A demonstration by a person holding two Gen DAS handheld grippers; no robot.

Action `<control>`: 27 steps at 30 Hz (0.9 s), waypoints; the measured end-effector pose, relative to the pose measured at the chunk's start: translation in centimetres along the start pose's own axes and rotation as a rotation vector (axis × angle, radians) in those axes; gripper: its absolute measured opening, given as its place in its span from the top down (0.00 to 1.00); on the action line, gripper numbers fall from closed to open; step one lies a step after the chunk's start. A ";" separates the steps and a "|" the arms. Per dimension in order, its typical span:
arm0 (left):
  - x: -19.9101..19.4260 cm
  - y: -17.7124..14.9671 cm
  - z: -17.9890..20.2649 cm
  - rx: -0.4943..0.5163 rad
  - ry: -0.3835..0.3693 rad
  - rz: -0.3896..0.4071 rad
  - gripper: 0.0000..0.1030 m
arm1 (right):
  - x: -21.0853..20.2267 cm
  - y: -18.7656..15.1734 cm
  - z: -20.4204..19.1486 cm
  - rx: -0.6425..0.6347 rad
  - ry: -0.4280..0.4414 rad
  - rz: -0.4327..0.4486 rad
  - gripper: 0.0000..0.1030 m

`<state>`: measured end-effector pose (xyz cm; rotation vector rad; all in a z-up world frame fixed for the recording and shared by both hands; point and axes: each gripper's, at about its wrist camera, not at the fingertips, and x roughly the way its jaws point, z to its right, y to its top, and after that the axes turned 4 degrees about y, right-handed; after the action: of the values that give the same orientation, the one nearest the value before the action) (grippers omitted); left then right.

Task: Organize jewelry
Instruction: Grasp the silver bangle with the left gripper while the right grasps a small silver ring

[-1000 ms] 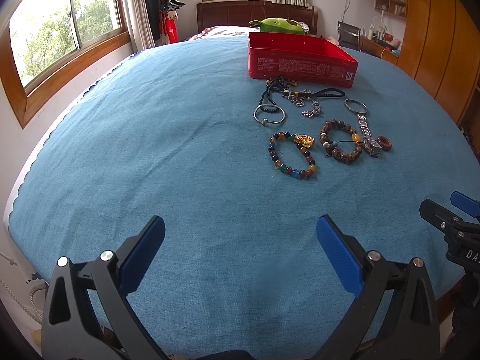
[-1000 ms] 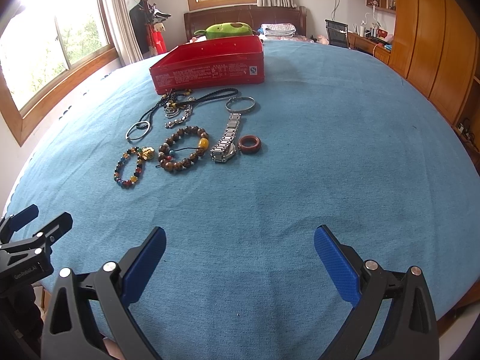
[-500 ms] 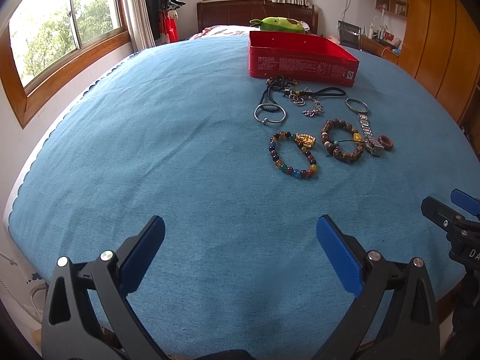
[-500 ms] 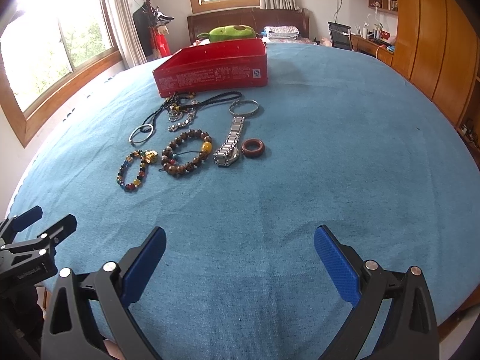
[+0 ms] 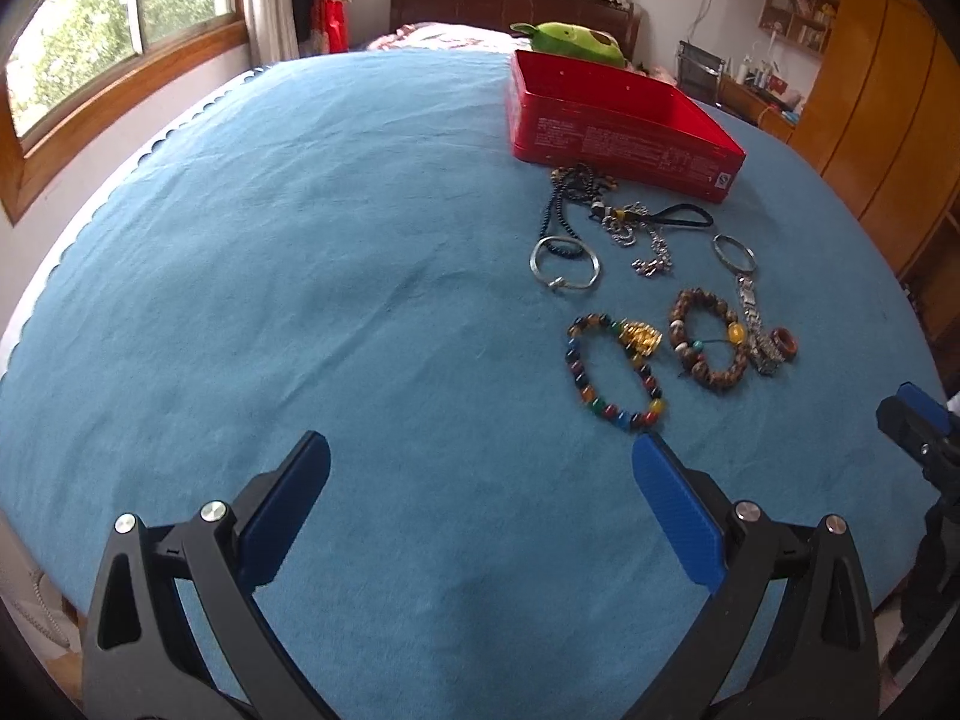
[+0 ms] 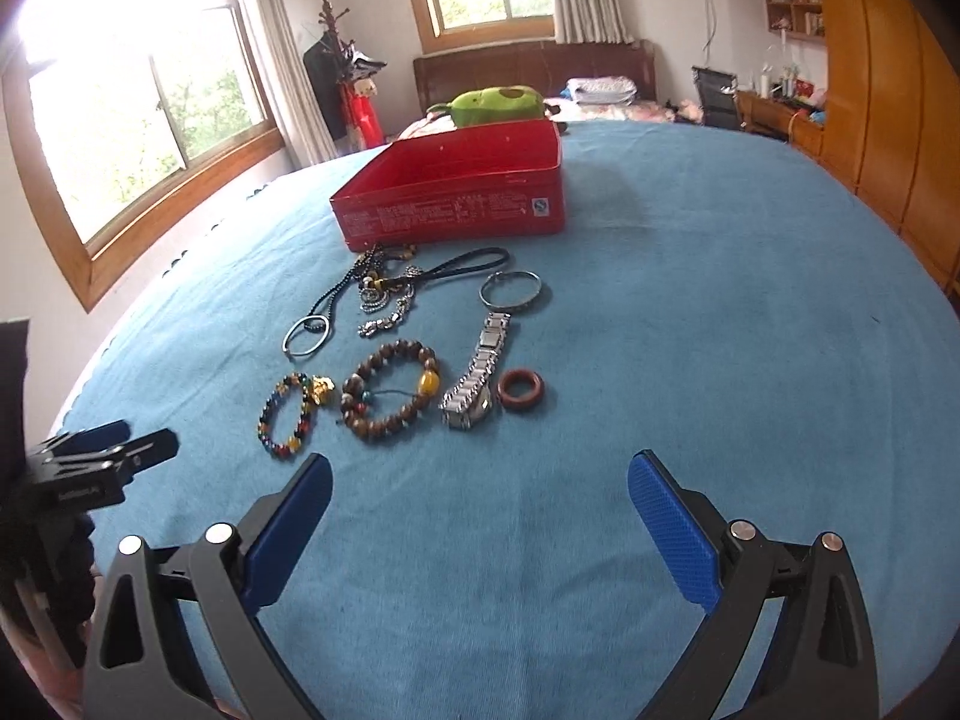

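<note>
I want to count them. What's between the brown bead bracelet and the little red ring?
The silver watch lies between the brown bead bracelet and red ring, in the right wrist view.

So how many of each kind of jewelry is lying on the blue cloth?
Beaded bracelets: 2
Metal bangles: 2
Watch: 1
Brown ring: 1
Tangled cords and chains: 1 heap, too knotted to count
Total: 7

Daylight through wood-framed windows (image 6: 150,120); wooden wardrobe (image 6: 888,108) and bed headboard (image 6: 534,66) behind.
</note>
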<state>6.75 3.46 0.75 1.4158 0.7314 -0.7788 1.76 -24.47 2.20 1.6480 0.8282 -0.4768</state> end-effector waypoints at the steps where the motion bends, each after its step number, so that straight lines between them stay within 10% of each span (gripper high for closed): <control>1: 0.4 0.6 0.2 0.000 0.001 -0.014 0.03 | 0.3 0.4 0.2 0.010 0.007 -0.011 0.04; 21: 10.9 9.4 5.9 0.048 -0.011 -0.231 0.06 | 7.1 5.6 4.4 0.114 0.091 -0.143 0.19; 27: 11.9 10.0 6.5 0.051 0.008 -0.230 0.30 | 8.4 6.4 4.4 0.103 0.104 -0.142 0.19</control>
<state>21.67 -3.38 -3.24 1.3962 0.8973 -0.9762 12.62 -26.99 -0.38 1.7278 1.0169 -0.5437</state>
